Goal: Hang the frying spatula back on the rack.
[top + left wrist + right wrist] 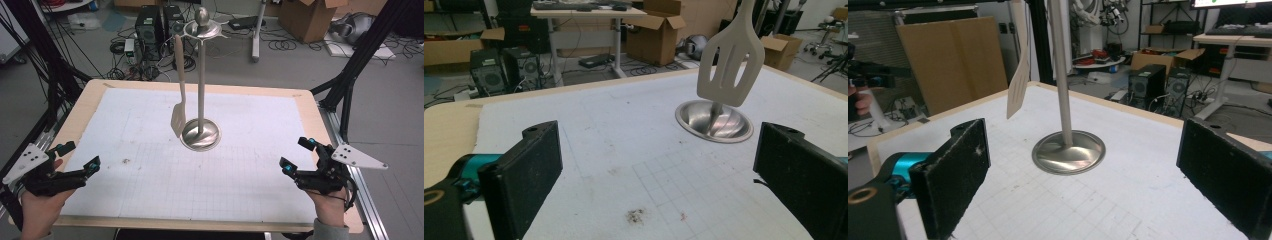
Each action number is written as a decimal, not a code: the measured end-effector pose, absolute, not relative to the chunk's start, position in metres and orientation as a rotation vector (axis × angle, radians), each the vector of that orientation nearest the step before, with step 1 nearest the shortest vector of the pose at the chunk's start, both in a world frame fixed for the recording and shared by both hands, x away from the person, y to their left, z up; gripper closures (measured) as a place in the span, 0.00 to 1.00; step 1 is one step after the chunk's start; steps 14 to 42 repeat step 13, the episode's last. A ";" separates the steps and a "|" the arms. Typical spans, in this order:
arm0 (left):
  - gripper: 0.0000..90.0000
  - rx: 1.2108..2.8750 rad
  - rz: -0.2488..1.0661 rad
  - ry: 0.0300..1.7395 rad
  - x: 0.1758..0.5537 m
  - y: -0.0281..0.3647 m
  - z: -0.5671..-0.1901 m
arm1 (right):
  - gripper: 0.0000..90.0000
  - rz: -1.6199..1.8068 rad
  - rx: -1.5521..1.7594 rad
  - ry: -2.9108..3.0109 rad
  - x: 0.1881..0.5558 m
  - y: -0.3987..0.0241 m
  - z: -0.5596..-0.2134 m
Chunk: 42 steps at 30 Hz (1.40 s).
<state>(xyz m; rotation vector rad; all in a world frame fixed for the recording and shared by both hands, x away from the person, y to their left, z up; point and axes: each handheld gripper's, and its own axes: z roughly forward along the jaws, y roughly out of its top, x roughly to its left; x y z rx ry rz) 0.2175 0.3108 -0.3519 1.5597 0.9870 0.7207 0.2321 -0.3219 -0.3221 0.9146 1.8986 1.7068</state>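
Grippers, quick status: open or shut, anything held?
Left gripper: open, holding nothing, low at the table's near left edge.
Right gripper: open, holding nothing, low at the near right edge.

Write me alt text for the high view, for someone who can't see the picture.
A slotted spatula hangs from a metal utensil stand at the middle of a white gridded mat on a wooden table. Near the bottom edge, a person's hands hold the left tongs and right tongs, both open, empty and apart from the stand.
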 end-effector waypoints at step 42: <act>0.07 1.558 0.719 0.996 0.220 0.307 -0.356 | 0.07 1.692 0.934 1.894 0.234 -0.327 -0.325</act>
